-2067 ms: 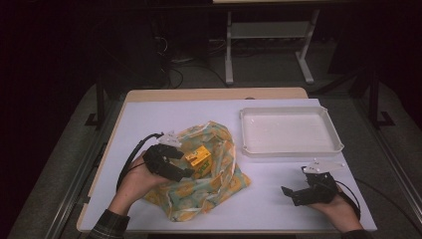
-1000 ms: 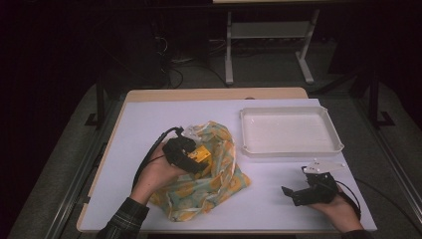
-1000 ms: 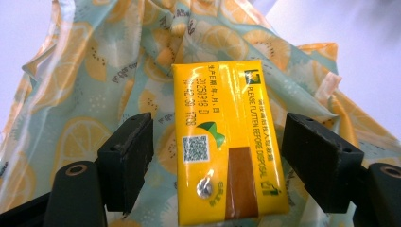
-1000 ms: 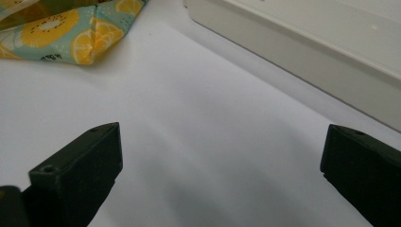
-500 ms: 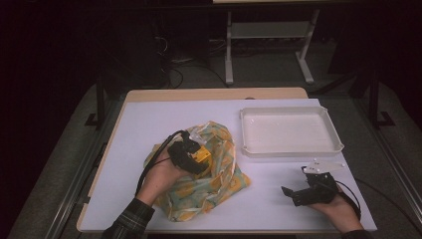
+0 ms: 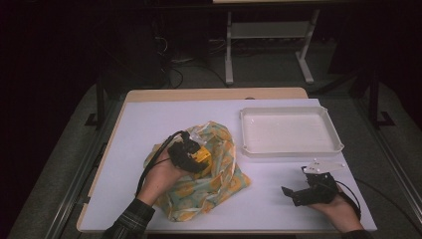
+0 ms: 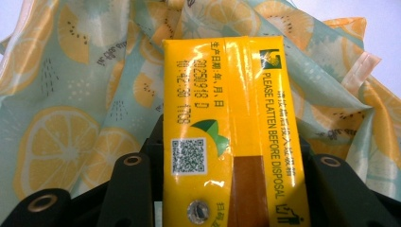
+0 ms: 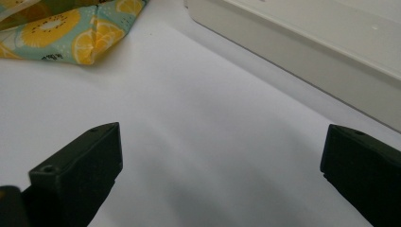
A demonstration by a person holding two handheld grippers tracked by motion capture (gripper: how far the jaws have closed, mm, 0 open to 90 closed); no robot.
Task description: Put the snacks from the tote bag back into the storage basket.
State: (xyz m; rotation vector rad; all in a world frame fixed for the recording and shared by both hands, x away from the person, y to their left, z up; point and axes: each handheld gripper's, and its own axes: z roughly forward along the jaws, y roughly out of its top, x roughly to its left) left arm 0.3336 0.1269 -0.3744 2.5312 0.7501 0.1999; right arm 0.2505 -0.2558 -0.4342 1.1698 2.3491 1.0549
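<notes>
Left gripper: jaws just closing on yellow carton over fruit-print bag, seemingly for extraction | right gripper: wide open, parked at 4 o'clock | tray at 2 o'clock, likely destination

bare table left and front, tray blocking right rear, bag heaped mid-table

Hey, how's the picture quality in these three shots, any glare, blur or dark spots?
High view: the table is evenly lit while the room behind is nearly black. Left gripper view: the yellow carton is sharp enough to read its print, with glossy glare streaks on the foil; the fruit-print bag is slightly soft. Right gripper view: the near jaws are blurred and the white tray is overexposed.
</notes>
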